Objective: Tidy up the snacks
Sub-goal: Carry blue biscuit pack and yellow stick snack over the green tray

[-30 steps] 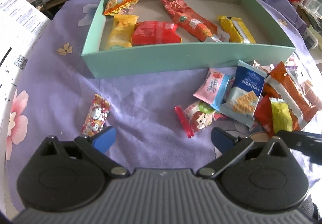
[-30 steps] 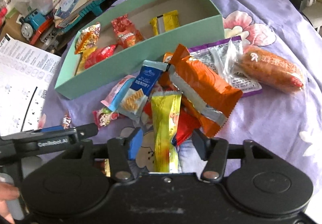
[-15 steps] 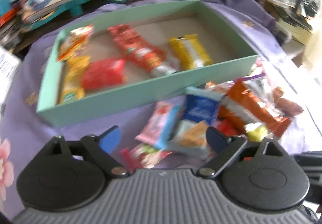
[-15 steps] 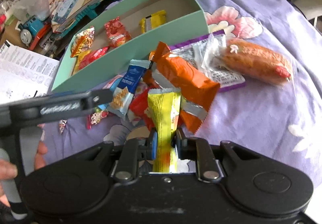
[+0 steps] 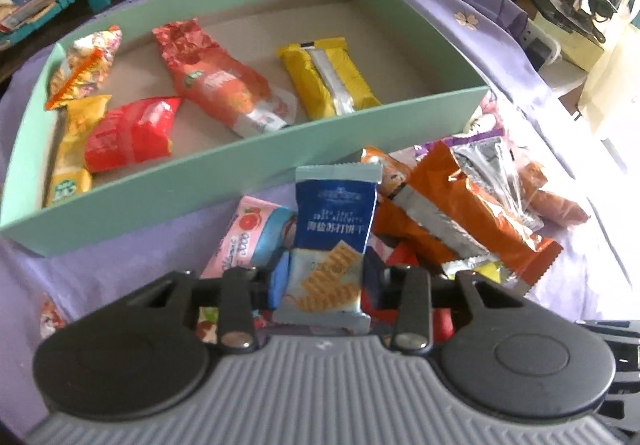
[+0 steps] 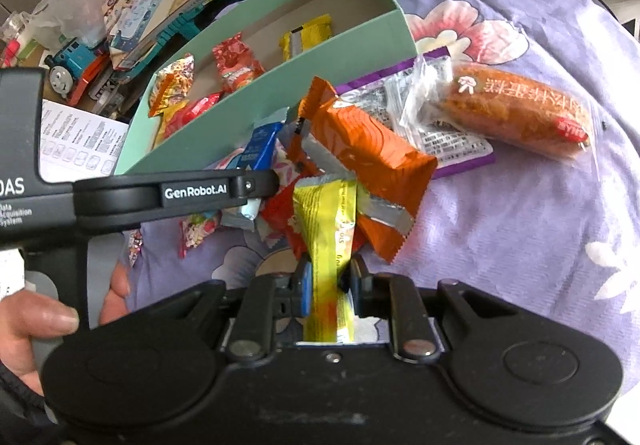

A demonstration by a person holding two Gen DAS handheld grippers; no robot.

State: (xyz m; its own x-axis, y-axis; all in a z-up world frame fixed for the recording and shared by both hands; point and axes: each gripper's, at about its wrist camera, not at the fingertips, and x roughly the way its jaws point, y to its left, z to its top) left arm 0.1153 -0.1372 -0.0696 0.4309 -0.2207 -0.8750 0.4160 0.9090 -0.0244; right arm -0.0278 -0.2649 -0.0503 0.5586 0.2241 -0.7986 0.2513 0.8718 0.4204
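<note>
Left wrist view, left gripper (image 5: 322,279) closing around blue cracker packet (image 5: 334,223), right gripper (image 6: 328,287) clamping yellow bar (image 6: 329,229).

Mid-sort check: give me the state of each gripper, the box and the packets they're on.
left gripper: jaws closing around the blue cracker packet
right gripper: shut on the yellow snack bar
green box: open, no lid, five snacks inside
orange packet: loose in the pile, partly over the bar

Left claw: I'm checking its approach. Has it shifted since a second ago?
Yes. The left claw moved right along the green box, from the bare cloth to the blue cracker packet, and is closing around it.
</note>
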